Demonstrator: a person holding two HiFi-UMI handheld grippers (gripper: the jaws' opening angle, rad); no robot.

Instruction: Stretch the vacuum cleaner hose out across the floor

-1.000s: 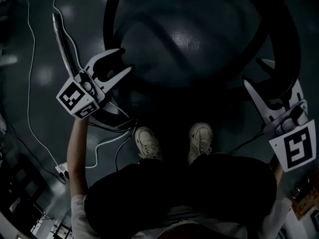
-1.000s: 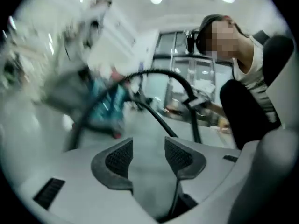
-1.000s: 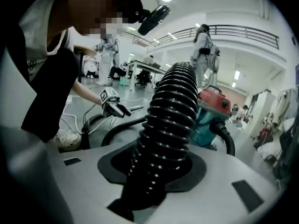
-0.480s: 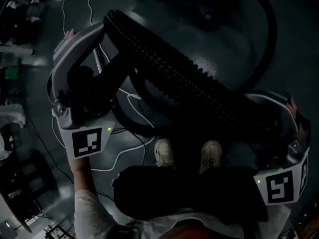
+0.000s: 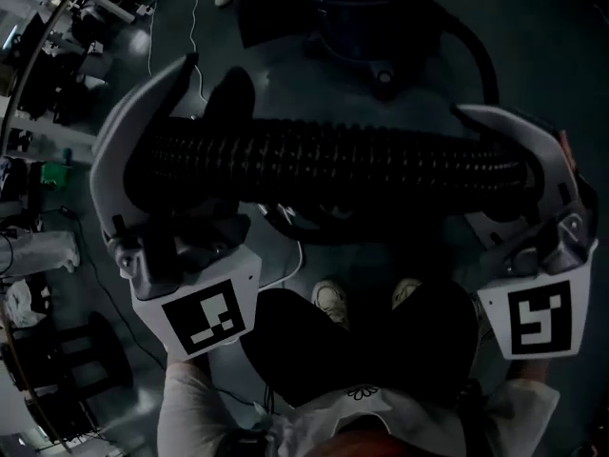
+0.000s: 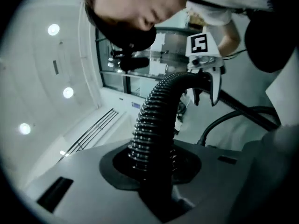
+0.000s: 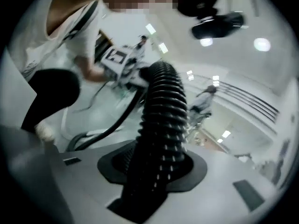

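We hold the hose [image 5: 333, 165] up off the floor [image 5: 542, 55], in front of the vacuum [image 5: 366, 8]. Its long axis lies level and crosswise, running from the left gripper [image 5: 209, 74] to the right gripper [image 5: 473, 169]. The left gripper's jaws have just been closing and clamp the hose, and the right gripper's jaws are clamped on it too. From above, the hose hides each lower jaw, and we lose its ends in the dark past the grippers.
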